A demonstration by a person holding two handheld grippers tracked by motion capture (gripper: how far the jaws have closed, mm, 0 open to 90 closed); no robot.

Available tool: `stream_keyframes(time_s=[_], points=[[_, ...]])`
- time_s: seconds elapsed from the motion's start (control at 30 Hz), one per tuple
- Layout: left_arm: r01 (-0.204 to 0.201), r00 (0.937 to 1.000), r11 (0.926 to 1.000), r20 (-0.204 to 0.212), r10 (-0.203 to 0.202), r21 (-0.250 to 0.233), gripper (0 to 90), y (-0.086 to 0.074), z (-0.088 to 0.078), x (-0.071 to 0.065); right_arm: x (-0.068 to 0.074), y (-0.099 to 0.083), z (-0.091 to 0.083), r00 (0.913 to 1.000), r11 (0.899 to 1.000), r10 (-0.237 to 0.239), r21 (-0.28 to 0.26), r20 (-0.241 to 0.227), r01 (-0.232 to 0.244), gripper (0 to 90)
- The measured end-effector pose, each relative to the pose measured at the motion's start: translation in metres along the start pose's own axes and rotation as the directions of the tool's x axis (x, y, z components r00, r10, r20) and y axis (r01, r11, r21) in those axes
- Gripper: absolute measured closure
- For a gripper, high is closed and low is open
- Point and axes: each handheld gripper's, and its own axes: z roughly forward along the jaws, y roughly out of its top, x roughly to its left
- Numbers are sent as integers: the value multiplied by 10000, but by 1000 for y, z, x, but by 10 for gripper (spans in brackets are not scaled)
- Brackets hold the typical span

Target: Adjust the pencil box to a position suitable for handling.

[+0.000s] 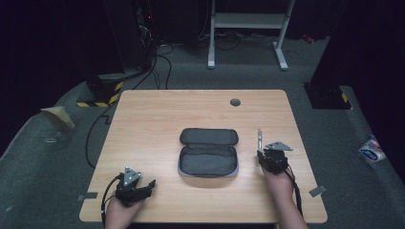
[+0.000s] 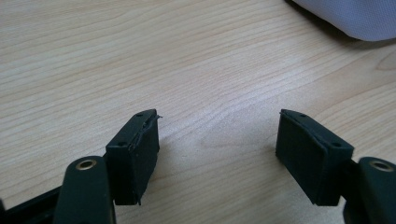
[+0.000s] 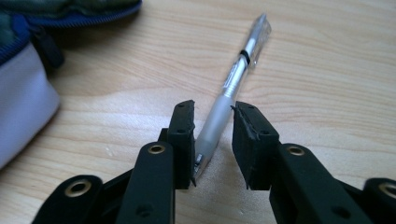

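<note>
The table (image 1: 157, 109) lay broad under my hands, its pale wood bare apart from a small grey disc (image 1: 235, 102) near the far edge. In the middle sat the pouch (image 1: 208, 151), unzipped and folded open, dark inside. My left gripper (image 1: 152, 183) rested low at the near left corner, well apart from the pouch, and in the left gripper view its jaws stood wide over bare wood with nothing between them. My right gripper (image 1: 260, 153) was just to the right of the pouch, pointing away from me. The pen (image 3: 231, 84) lay on the table there, its far end reaching beyond my gripper, parallel to the pouch's right side and close to it. In the right gripper view its near end sat between my jaws, which stood narrowly apart around the grey barrel; the left pad seemed to touch it, while a slim gap showed at the right pad, so I had not yet clamped it.
</note>
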Motion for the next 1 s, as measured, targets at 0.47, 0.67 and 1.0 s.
stream_keyframes(time_s=[0.47,0.67,1.0], points=[[-109,9999,9999,-1,109,50,316,14,14,1,9,-18,-21,10000,9995,-75,299,-28,75,787],[-43,9998,10000,203,42,58,305,15,16,3,12,-23,-31,9997,9996,-112,263,-217,118,767],[-150,9995,9999,261,151,-18,300,5,6,-2,10,-4,-9,9991,9997,-139,188,-404,147,705]])
